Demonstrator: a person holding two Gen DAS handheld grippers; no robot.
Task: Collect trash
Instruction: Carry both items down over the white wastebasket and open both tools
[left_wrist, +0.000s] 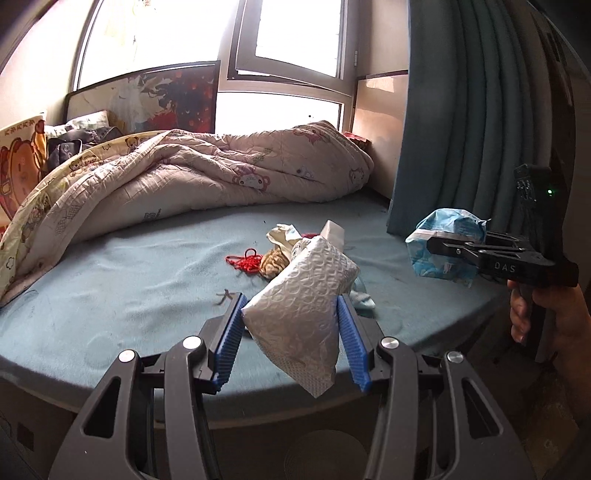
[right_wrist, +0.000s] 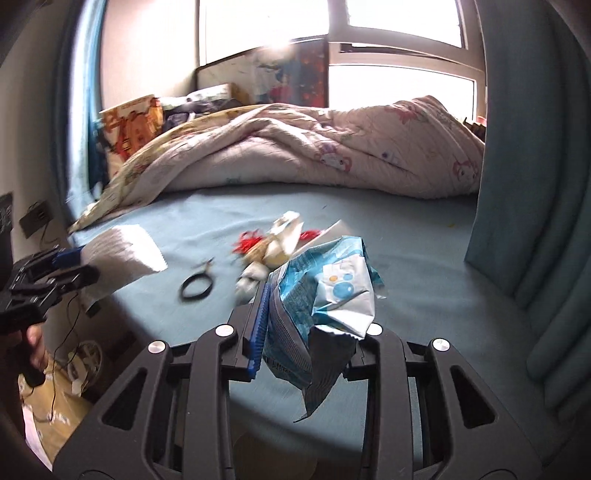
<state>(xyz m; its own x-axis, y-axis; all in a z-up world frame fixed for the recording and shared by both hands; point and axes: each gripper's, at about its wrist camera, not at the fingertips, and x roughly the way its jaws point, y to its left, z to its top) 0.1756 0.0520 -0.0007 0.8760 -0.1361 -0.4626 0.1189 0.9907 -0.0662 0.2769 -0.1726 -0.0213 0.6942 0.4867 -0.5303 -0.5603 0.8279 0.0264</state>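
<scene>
A white embossed paper packet (left_wrist: 306, 295) sits squeezed between the blue pads of my left gripper (left_wrist: 291, 297), lifted above the bed's near edge. My right gripper (right_wrist: 314, 291) is shut on a crumpled blue-and-white wrapper (right_wrist: 325, 288), which hides its right finger. In the left wrist view the right gripper (left_wrist: 436, 245) hangs at the right with the wrapper (left_wrist: 443, 236). In the right wrist view the left gripper (right_wrist: 74, 258) holds the packet (right_wrist: 122, 251) at the left. A small pile stays on the blue sheet (left_wrist: 110, 280): red string (left_wrist: 247, 262), crumpled paper (left_wrist: 284, 236), a white box (left_wrist: 332, 230).
A black hair tie (right_wrist: 197, 286) lies on the sheet near the pile. A rumpled quilt (left_wrist: 207, 173) covers the far half of the bed. A blue curtain (left_wrist: 461, 110) hangs at the right. Cables and a cardboard box (right_wrist: 55, 413) are on the floor at the left.
</scene>
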